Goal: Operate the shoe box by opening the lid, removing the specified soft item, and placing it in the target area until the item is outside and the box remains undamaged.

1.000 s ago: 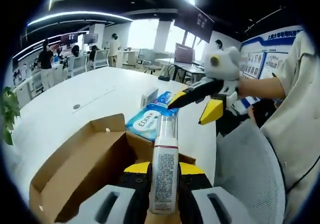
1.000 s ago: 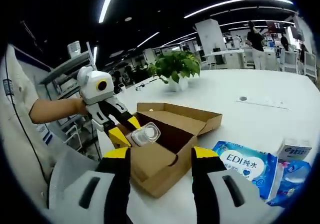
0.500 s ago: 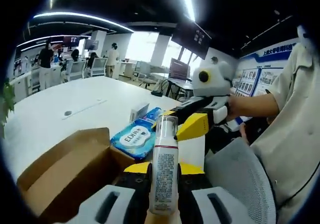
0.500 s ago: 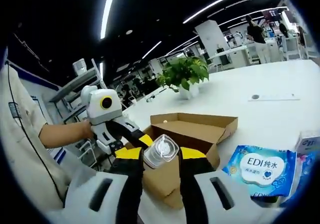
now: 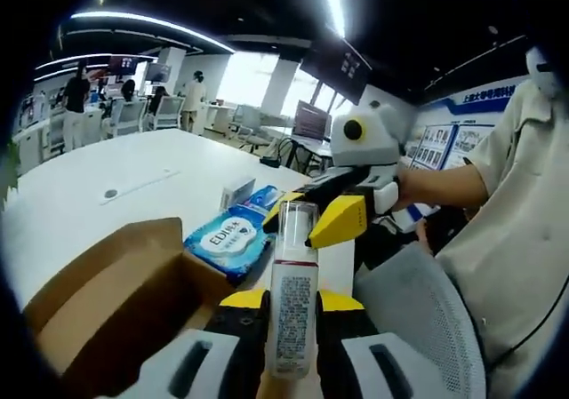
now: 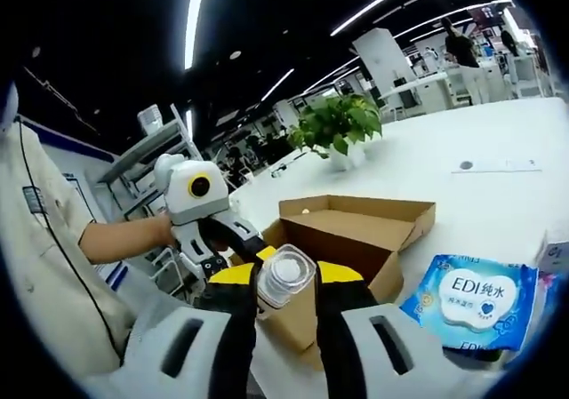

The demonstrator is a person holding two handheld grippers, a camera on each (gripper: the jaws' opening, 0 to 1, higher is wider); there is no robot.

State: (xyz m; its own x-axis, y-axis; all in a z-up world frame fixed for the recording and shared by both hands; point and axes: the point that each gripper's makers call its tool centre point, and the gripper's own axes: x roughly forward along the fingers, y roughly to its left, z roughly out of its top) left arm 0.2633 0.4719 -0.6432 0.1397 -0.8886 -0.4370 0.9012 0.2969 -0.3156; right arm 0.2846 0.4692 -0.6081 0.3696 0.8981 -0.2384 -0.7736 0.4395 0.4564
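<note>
Your left gripper (image 5: 292, 303) clamps the bottle (image 5: 292, 297), long axis upright, just above the open shoe box (image 5: 116, 288); right gripper (image 6: 277, 279) jaws straddle its cap, probably not yet closed.

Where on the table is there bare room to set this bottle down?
Bare white table stretches beyond the open cardboard box and the wipes pack. It is crowded near the table edge: box, wipes and a small carton sit together there.
</note>
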